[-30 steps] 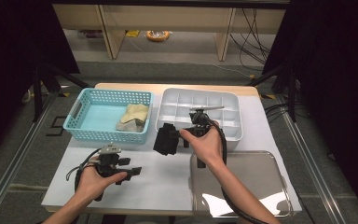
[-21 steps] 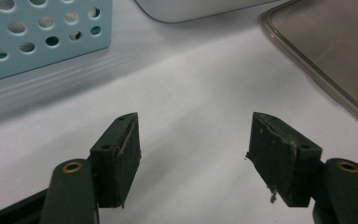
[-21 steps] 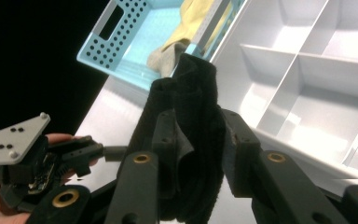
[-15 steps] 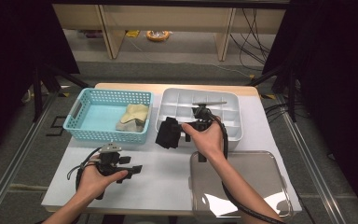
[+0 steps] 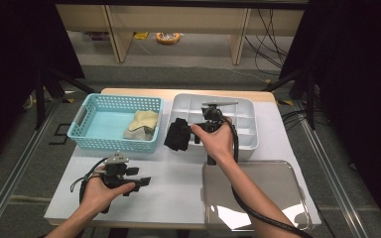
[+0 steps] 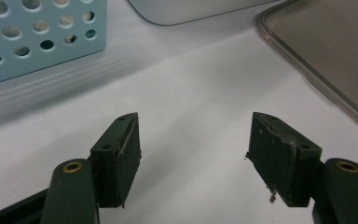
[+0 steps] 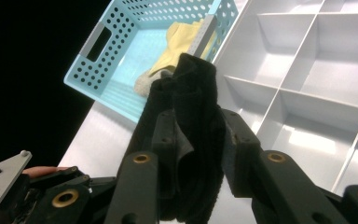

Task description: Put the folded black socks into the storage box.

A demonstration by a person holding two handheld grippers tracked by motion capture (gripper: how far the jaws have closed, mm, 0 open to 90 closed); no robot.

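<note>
Black folded fabric cloth (image 7: 186,140) sits clamped between the right gripper (image 5: 186,135) jaws, centre frame, beside the white compartmented plastic organiser (image 5: 245,111). Left gripper (image 6: 193,158) jaws gape wide, holding nothing, above the white worktop (image 6: 191,93). No writing readable.

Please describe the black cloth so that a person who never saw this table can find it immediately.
Find the white divided tray at the back right of the table. At its left edge, the right gripper pinches a folded black cloth and holds it up. The other cloth is pale yellow and lies in the blue basket.
</note>
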